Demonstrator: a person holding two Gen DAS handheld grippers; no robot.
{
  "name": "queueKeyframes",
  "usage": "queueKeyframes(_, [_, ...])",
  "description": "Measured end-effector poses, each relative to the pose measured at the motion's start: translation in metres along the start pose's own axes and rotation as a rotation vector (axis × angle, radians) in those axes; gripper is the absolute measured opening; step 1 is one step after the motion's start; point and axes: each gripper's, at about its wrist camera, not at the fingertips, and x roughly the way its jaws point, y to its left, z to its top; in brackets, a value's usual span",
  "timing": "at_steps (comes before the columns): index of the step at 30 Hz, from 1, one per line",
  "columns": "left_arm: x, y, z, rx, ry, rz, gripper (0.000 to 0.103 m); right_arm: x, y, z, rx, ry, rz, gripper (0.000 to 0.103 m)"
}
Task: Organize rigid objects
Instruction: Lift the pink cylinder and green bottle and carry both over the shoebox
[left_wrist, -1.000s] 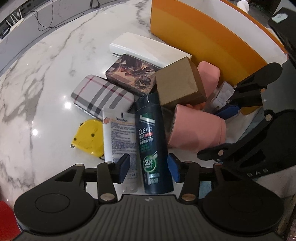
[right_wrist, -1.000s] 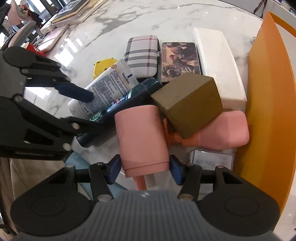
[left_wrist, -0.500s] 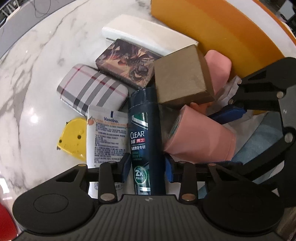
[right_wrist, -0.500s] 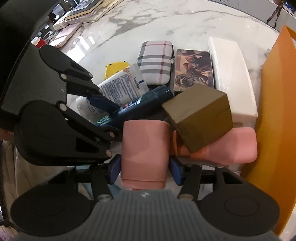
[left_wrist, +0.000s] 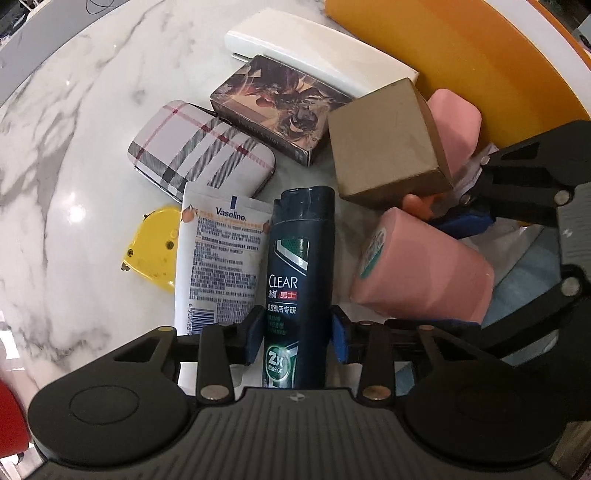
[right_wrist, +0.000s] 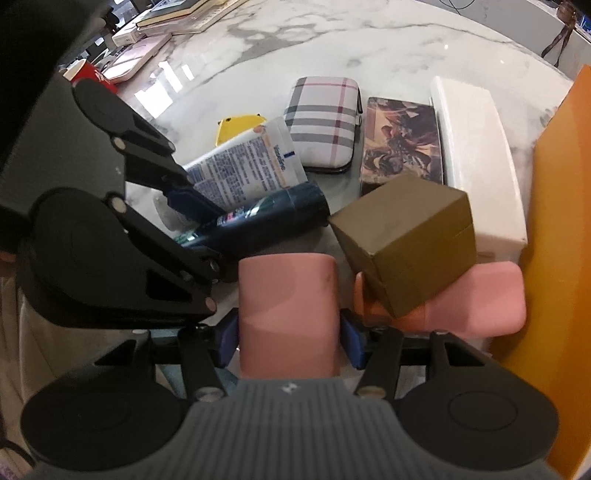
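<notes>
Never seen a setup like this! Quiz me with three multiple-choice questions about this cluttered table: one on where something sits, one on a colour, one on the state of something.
1. Where is the white Vaseline tube?
A. Between the yellow tape measure and the dark shampoo bottle
B. On top of the brown box
C. Inside the orange bin

2. What colour is the cylinder between the right gripper's pads?
A. Green
B. Pink
C. White

3. How does the brown box sit?
A. Flat on the marble
B. Tilted, propped on pink items
C. Held in a gripper

Answers:
1 A, the tube lies alongside the bottle, with the tape measure on its other side.
2 B, the right wrist view shows a pink cylinder between the blue pads.
3 B, it leans on one edge over the pink pieces.
</notes>
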Motion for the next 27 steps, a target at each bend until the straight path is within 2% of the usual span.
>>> queueKeyframes(5, [-0.001,0.004,0.001,-0.021,-0.006,-0.01,0.04,0.001,0.002,-0.001,-0.012,-0.017,-0.016,0.055])
queueKeyframes(8, [-0.008,0.004,-0.005,-0.027,-0.023,-0.001,0.038,-0.002,0.0,-0.003,0.014,-0.026,0.003,0.055])
queueKeyframes(18, [-0.052,-0.002,-0.018,-0.087,-0.064,0.012,0.037,-0.033,0.004,-0.005,0.009,-0.093,0.023,0.055])
queueKeyframes(27, [-0.098,-0.004,-0.026,-0.148,-0.132,0.028,0.037,-0.075,0.003,-0.011,0.002,-0.178,-0.005,0.055])
